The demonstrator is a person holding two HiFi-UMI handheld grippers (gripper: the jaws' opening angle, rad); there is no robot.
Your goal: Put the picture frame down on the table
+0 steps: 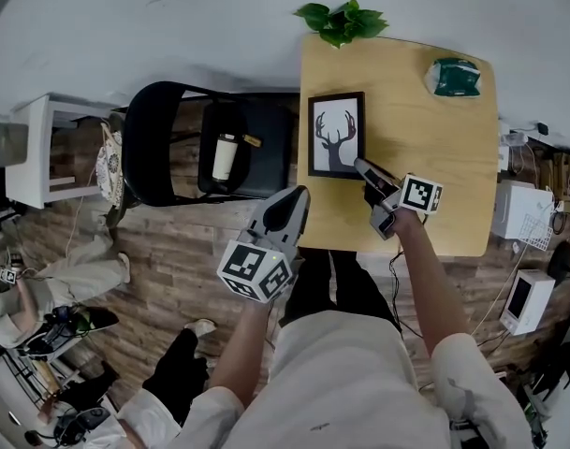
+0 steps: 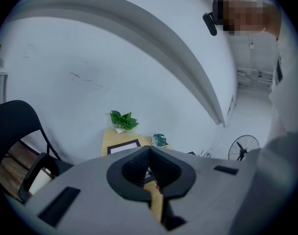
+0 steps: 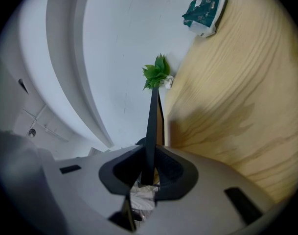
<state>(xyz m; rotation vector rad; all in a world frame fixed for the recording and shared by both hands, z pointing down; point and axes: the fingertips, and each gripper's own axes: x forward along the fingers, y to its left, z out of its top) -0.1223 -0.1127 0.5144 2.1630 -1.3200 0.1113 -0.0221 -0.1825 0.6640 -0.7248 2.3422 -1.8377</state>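
Picture frame [image 1: 337, 135]: black border, white print with a dark antlered deer head. It is over the left part of the tabletop, near the left edge, print facing up in the head view. In the right gripper view it shows edge-on [image 3: 151, 126], with its shadow on the wood beside it. Whether it lies fully flat cannot be told.
Right tongs [image 1: 362, 167]: closed on the near right corner of the picture frame. The right gripper view [image 3: 149, 173] shows the thin black edge clamped between the two pads.
Left tongs [image 1: 292, 199]: held off the tabletop's near left corner, above the floor. The pads meet at the tips with nothing between them [image 2: 149, 163].
Tabletop [image 1: 434, 157]: light wood, rectangular, set against a white wall.
Plant [image 1: 342, 21]: green leaves at the far left corner of the tabletop, beyond the picture frame.
Green packet [image 1: 453, 77]: at the far right corner, well apart from the picture frame.
Chair [image 1: 172, 143]: black, just left of the tabletop.
Bottle [image 1: 226, 156]: pale, lying on the chair seat.
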